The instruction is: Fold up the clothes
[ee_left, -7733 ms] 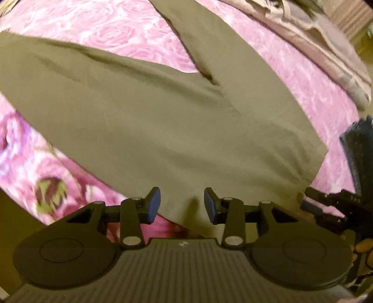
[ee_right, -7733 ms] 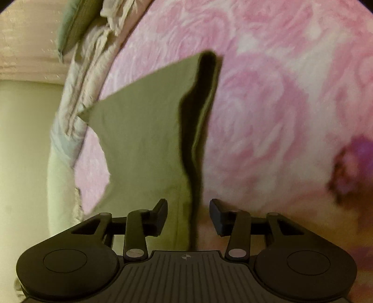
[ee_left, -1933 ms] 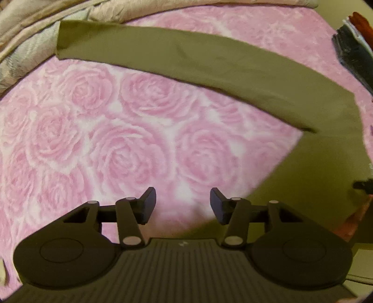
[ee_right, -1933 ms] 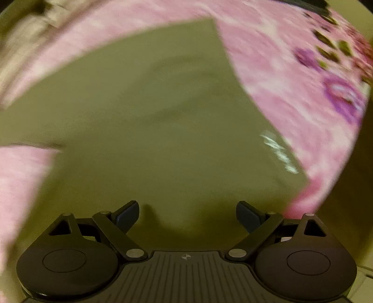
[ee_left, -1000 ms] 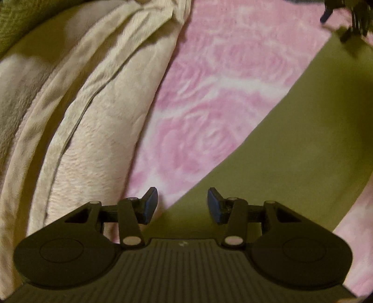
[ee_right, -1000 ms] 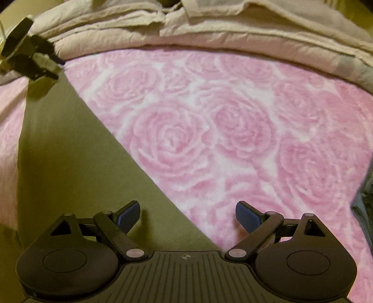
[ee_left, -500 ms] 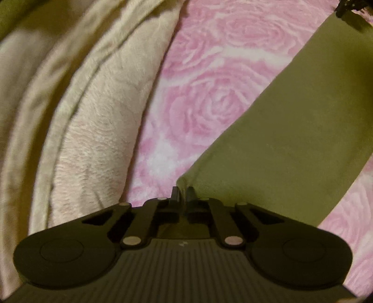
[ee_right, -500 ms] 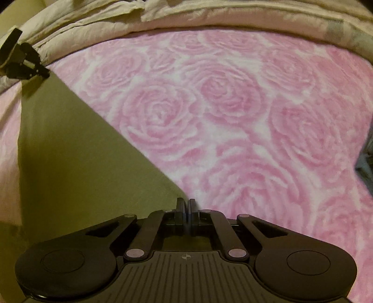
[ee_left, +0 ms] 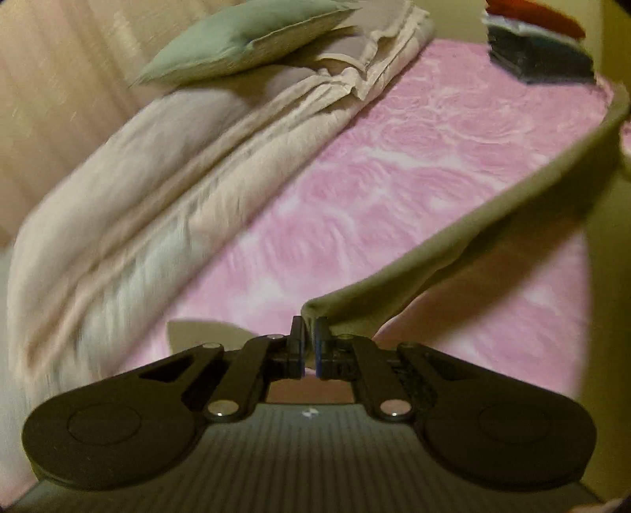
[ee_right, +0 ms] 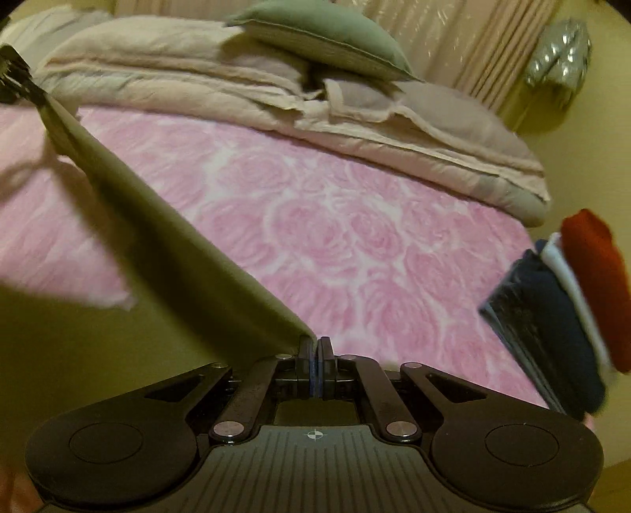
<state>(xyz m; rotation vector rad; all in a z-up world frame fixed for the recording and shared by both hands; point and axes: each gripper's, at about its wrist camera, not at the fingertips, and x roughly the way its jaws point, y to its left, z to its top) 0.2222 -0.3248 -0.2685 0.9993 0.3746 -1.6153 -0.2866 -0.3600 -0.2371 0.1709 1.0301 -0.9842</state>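
Mid-fold here. Left gripper (ee_left: pixel 309 341) clamped on one corner of the olive garment (ee_left: pixel 453 252), right gripper (ee_right: pixel 316 365) clamped on the other corner, jaws of both pressed together with only cloth between. Edge stretched taut between the two, lifted off the bed (ee_right: pixel 355 236), rest of the cloth trailing down to the near side. Hard to tell what kind of garment it is, just plain olive fabric.

Looks like the carry-over step: lifted edge probably meant to travel across and land on the opposite edge. Next move calls for keeping both corners level and the edge tight, then lowering it square so the halves line up, and only then letting go.

Around it: rumpled beige bedding (ee_right: pixel 276 90) along the far side with a green pillow (ee_right: pixel 327 35) on top, and a stack of folded clothes (ee_right: pixel 560 315) at the right edge, red piece on it. Pink rose sheet in the middle is bare, so nothing really blocking the fold. Stack sits near enough to snag on a wide swing.
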